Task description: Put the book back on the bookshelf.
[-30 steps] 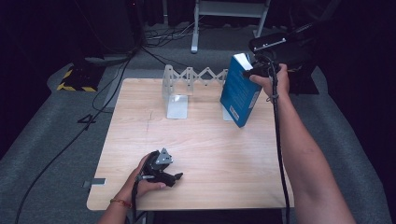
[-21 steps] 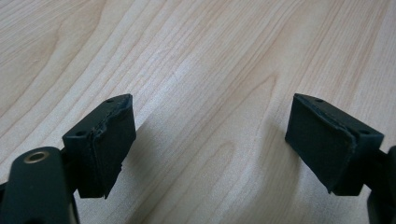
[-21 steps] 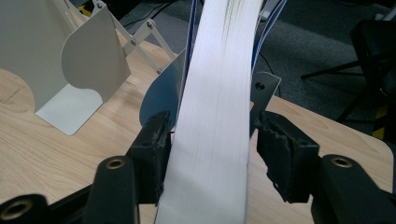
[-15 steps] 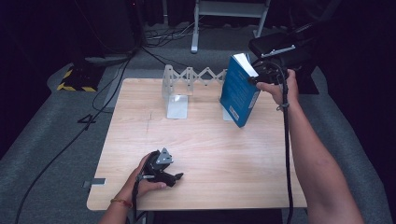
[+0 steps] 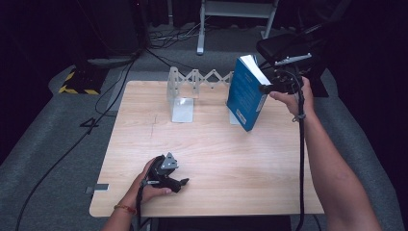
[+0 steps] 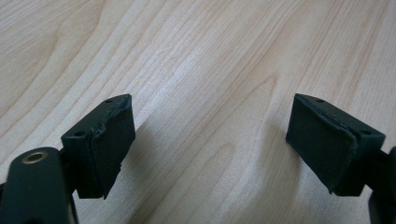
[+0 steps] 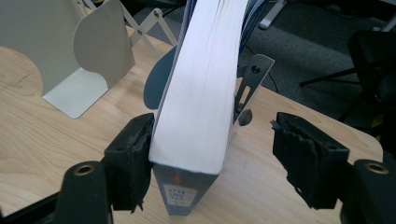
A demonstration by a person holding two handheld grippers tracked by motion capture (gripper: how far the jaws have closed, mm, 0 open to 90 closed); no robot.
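A thick blue book [image 5: 245, 96] stands tilted on the wooden table [image 5: 216, 159] at the back right, its white page edge [image 7: 201, 93] facing my right gripper. My right gripper [image 5: 265, 89] is at the book's upper right edge. Its jaws have just been opening and the book sits between them: one pad [image 7: 133, 154] still lies against the cover, while the other pad [image 7: 306, 158] stands well clear. My left gripper [image 5: 180, 184] rests near the table's front edge, open [image 6: 210, 140] over bare wood.
A white folding book rack [image 5: 183, 94] with upright plates [image 7: 88, 60] stands at the back of the table, left of the book. A metal plate [image 7: 250, 81] of the rack rises just behind the book. Cables and a dark chair lie on the grey floor beyond.
My right hand has drawn back to the right from the book and its jaws have spread apart. The book stays standing, tilted. The left hand has kept still.
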